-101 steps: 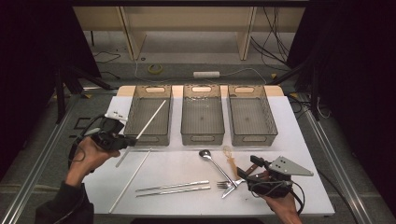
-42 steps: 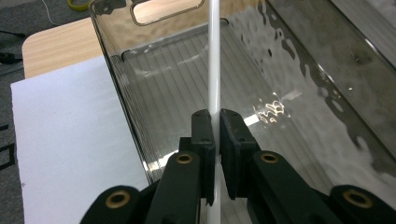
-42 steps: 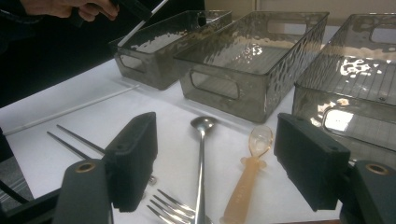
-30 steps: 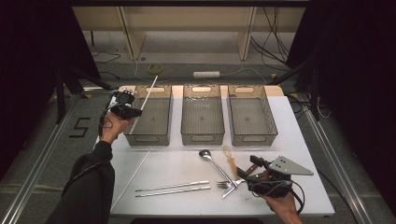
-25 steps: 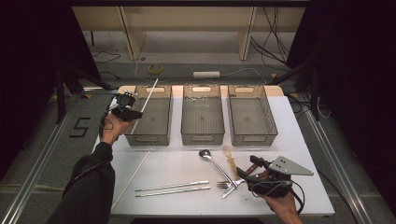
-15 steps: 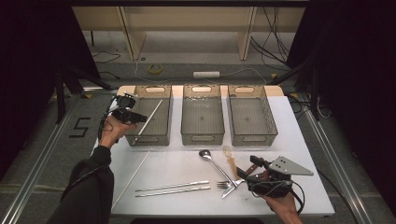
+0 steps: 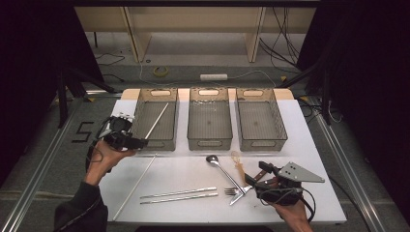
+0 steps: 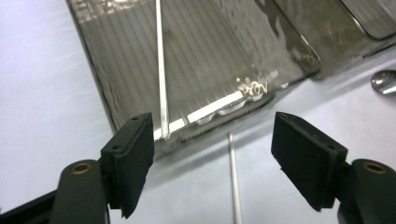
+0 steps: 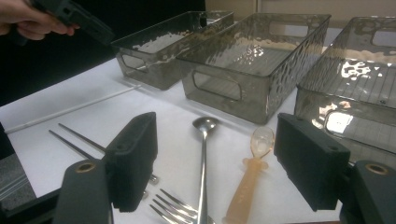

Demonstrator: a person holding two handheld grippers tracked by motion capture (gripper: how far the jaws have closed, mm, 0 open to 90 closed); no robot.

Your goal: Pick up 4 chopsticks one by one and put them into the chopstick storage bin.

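High view: the left gripper sits at the left-centre of the frame, just off the near left corner of the left bin. A thin white straw lies slanted inside that bin, its upper end leaning on the right wall. A second straw lies on the white table below, with bare table on either side of it. The right gripper rests at lower right, close to the table's near edge, beside the fork and spoon.

Left gripper view: its jaws have just been opening and stand wide apart, with nothing between them. The straw's lower end rests against the bin's near wall, just past the left jaw.

Right gripper view: jaws apart and empty. Between them lie the spoon and an amber spoon, with two chopsticks at left.
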